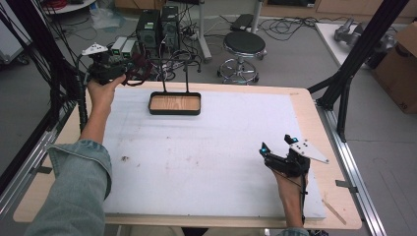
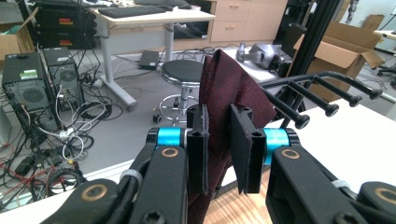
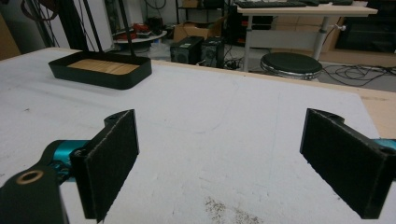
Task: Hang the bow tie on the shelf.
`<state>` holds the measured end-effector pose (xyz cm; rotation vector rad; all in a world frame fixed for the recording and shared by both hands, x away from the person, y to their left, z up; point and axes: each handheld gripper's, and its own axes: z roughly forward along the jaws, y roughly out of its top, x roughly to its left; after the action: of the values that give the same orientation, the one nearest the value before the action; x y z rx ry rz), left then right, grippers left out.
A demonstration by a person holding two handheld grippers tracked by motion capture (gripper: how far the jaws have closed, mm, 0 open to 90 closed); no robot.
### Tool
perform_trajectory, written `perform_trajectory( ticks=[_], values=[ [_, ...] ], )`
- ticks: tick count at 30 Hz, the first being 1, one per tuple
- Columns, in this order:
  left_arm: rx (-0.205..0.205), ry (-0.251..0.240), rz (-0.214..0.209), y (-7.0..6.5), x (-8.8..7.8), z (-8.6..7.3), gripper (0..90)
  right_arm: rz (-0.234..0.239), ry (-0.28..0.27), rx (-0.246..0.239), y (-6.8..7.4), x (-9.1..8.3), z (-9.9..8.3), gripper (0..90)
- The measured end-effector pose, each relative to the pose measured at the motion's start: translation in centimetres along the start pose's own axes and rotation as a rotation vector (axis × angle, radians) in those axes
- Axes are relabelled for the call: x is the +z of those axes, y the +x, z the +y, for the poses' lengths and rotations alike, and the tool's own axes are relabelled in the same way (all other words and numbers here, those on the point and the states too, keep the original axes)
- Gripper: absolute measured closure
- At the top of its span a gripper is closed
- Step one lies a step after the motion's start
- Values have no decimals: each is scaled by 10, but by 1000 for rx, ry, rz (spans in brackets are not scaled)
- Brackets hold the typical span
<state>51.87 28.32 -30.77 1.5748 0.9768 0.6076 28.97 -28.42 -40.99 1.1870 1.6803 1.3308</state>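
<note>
- Right tool (image 1: 278,147): rests low near the worktop's (image 1: 221,147) near right edge, jaws wide apart, holding nothing.
- Left tool (image 1: 129,73): raised at the far left corner, jaws pinching a dark red cloth (image 2: 229,93); it looks soft, light and limp, best gripped at a bunched edge.
- Black rack (image 1: 175,103): tray base just beyond; its prongs (image 2: 327,93) likely could snag the cloth.

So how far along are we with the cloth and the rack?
Done: the left gripper has the dark red cloth pinched, beside the rack's pegs. Left: likely hanging it; no peg carries it yet. The right gripper rests open on the table.
</note>
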Motion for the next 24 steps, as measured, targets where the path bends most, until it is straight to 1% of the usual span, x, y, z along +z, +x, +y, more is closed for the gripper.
perform_trajectory(
  ticks=[2, 7, 10, 15, 20, 22, 24],
  values=[
    [6, -7, 7, 0, -1, -2, 757, 0, 0, -1, 0, 0, 0, 107],
    [3, 3, 12, 2, -1, -5, 744, -1, 0, -5, 0, 1, 0, 107],
    [14, 17, 24, 3, -2, -7, 745, -2, 3, -1, 0, 1, 0, 107],
    [17, 17, 19, 5, -3, -9, 740, -1, 0, -8, 0, 1, 0, 107],
    [33, 16, 18, 4, -6, -9, 709, -1, -1, 0, 0, 2, 0, 107],
    [37, 15, 20, 4, -7, -9, 704, 0, -4, -7, 0, 2, 0, 107],
    [39, 20, 23, 4, -8, -9, 686, 3, 0, 1, 0, 2, 0, 107]
  ],
)
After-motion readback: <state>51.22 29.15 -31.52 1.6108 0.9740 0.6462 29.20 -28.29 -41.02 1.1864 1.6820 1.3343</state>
